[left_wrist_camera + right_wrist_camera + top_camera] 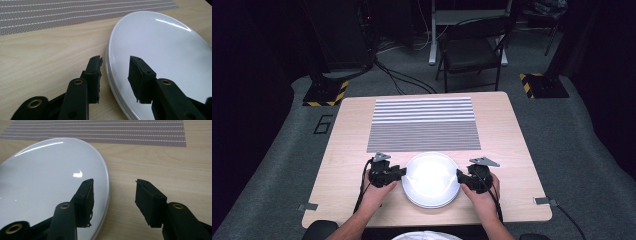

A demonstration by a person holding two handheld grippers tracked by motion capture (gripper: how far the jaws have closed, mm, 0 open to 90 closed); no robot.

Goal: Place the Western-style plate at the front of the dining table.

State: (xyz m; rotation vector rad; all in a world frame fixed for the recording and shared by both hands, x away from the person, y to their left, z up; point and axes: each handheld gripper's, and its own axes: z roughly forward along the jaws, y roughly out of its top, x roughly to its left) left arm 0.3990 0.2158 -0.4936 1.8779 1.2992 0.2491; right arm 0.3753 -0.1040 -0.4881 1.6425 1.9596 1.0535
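A white round plate (431,180) lies on the wooden table (347,150) near its front edge. My left gripper (402,174) is at the plate's left rim and my right gripper (459,176) is at its right rim. In the left gripper view the plate (162,50) has one jaw over its surface and the other jaw outside over the wood, so the left gripper (115,60) straddles the rim, open. In the right gripper view the right gripper (114,182) straddles the plate (50,175) the same way, open, with daylight between pads and rim.
A grey striped placemat (423,125) lies flat behind the plate, in the middle of the table. Off the table's far side stand a folding chair (472,50) and cables on the floor. Tape tabs mark the front corners.
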